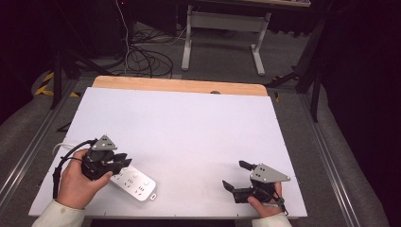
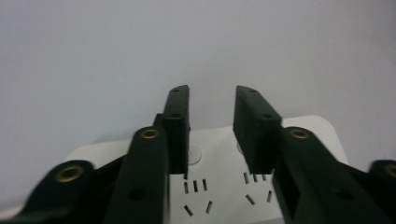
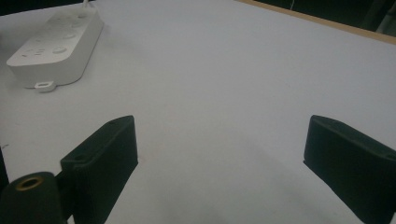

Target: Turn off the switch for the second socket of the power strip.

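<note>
The white power strip (image 1: 134,182) lies flat at the near-left corner of the table (image 1: 189,123), its long axis running diagonally, socket face up, with its cord trailing off the left edge. The left claw (image 1: 124,161) hovers directly over the cord end of the power strip, jaws parted to a narrow gap and holding nothing; in the left gripper view the jaws frame the strip's top face (image 2: 219,186), with socket slots visible between and below them. Whether the jaw tips touch the casing cannot be told. The right claw (image 1: 235,176) rests well apart from the power strip, toward the near-right side of the table, jaws spread wide and empty; the right gripper view shows the strip (image 3: 56,46) far off beyond its left jaw. The step in hand appears to be taking hold of the power strip with the left claw. To do it well, widen the jaws until they clear both long sides of the casing, centre them across its width, lower squarely, then close on the side walls, not on the socket face, keeping the cord free of the jaws
</note>
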`<state>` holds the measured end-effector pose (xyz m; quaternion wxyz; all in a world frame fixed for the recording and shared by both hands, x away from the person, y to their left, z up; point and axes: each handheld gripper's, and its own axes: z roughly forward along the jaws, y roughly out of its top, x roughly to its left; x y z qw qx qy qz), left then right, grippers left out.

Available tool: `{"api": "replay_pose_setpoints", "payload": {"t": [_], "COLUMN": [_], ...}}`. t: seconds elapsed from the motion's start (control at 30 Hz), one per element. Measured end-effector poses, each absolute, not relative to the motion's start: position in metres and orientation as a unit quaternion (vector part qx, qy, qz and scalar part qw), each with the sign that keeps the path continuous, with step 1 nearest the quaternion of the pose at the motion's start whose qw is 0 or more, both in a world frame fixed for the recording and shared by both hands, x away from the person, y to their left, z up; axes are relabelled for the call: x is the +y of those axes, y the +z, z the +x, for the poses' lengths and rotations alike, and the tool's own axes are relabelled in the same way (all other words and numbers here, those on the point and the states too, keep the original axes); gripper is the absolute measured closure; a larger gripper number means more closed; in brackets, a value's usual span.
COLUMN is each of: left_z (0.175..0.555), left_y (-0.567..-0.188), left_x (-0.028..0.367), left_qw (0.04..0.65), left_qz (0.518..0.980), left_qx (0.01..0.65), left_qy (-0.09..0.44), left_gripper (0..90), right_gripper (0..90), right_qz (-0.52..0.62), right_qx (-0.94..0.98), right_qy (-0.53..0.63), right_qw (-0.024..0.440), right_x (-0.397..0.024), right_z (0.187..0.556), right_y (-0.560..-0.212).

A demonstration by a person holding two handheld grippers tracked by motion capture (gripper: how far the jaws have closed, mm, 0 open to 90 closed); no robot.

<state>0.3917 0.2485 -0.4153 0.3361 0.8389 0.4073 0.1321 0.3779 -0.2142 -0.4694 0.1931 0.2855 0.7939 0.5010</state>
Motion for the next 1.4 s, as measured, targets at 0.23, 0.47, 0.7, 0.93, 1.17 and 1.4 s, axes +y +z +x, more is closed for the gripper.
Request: {"api": "replay_pose_setpoints", "payload": {"t": [0.23,0.47,0.7,0.93,1.17,1.4], "left_z": [0.385,0.383,0.382,0.373,0.363,0.355], "left_y": [-0.415,-0.411,-0.41,-0.411,-0.415,-0.424], "left_x": [0.248,0.252,0.253,0.267,0.28,0.297], "left_qw": [0.372,0.382,0.39,0.439,0.456,0.486], "left_qz": [0.828,0.823,0.822,0.8,0.792,0.785], "left_qx": [0.378,0.379,0.373,0.354,0.34,0.316], "left_qy": [0.182,0.184,0.18,0.204,0.223,0.22], "left_gripper": [46.2,32.5,18.8,13.3,12.5,11.8], "right_gripper": [10.2,10.1,10.2,10.1,10.1,10.1], "right_qz": [0.286,0.286,0.285,0.285,0.285,0.284], "right_qx": [0.793,0.793,0.793,0.793,0.792,0.793], "right_qy": [0.502,0.502,0.502,0.503,0.504,0.504], "right_qw": [0.193,0.192,0.194,0.194,0.193,0.193], "right_x": [-0.215,-0.215,-0.215,-0.216,-0.216,-0.216], "right_z": [0.378,0.378,0.377,0.377,0.377,0.376], "right_y": [-0.47,-0.47,-0.469,-0.469,-0.469,-0.469]}}
